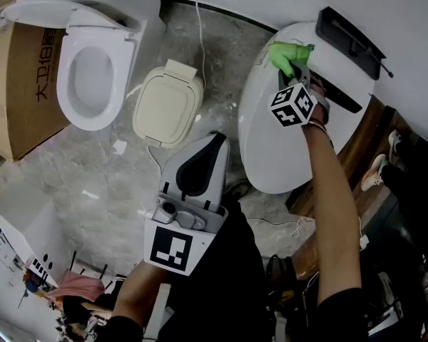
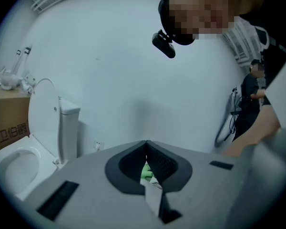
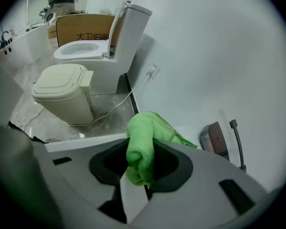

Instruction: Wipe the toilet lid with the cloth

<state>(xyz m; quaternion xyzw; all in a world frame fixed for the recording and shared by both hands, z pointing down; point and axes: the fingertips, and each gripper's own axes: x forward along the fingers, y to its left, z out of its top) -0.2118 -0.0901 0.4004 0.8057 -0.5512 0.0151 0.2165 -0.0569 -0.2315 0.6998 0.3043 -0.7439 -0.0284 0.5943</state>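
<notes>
A large white toilet lid (image 1: 277,155) lies shut at the right of the head view. At its far end, by the hinge, a bright green cloth (image 1: 284,53) is bunched on the lid. My right gripper (image 1: 292,68) is shut on it, its marker cube just behind. In the right gripper view the cloth (image 3: 142,144) fills the gap between the jaws of the right gripper (image 3: 140,163). My left gripper (image 1: 215,142) hovers left of the lid over the floor, away from it. Its jaws meet at the tips of the left gripper (image 2: 146,146) with nothing held.
A black control panel (image 1: 349,34) sits behind the lid. A second toilet (image 1: 93,70) with its lid up stands at the far left by a cardboard box (image 1: 25,84). A beige lidded unit (image 1: 167,105) and a cable (image 1: 200,41) lie on the marble floor. A person's shoe (image 1: 376,173) shows at right.
</notes>
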